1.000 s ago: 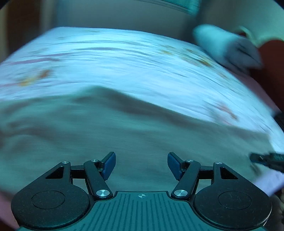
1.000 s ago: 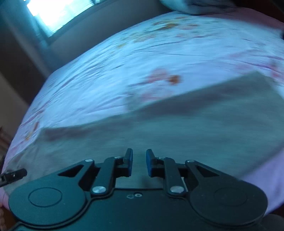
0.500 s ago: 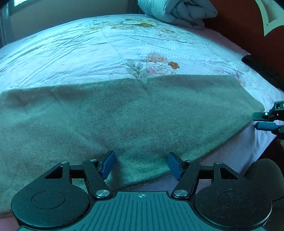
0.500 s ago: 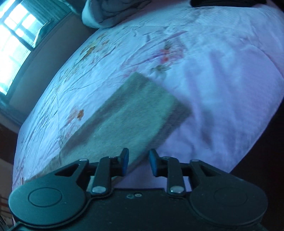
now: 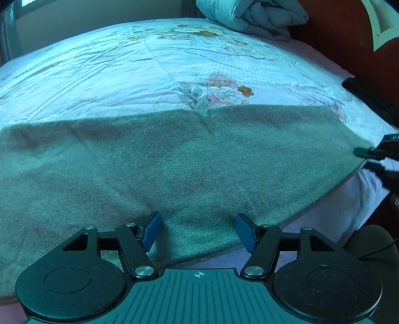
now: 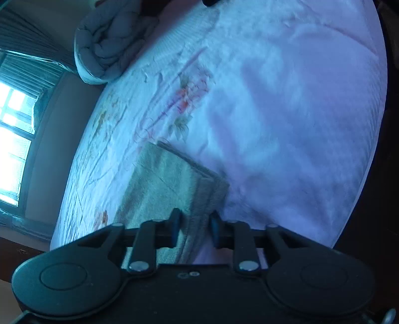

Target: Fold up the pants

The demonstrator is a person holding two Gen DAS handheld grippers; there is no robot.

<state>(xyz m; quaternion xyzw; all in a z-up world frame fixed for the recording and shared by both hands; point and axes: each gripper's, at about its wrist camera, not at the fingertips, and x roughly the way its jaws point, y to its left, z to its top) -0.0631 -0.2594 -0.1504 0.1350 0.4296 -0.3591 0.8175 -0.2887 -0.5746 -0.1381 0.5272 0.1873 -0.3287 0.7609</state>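
Pants lying flat across near edge of bed, already doubled lengthwise.

Left hand-held gripper hovering wide open over near hem.

Right hand-held gripper partly open, straddling layered end.

Risk: pinching only top layer, or bedsheet getting caught too, dragging fold askew.

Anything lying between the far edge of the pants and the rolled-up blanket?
Nothing: the left wrist view shows only bare flowered bedsheet between the pants and the blanket.
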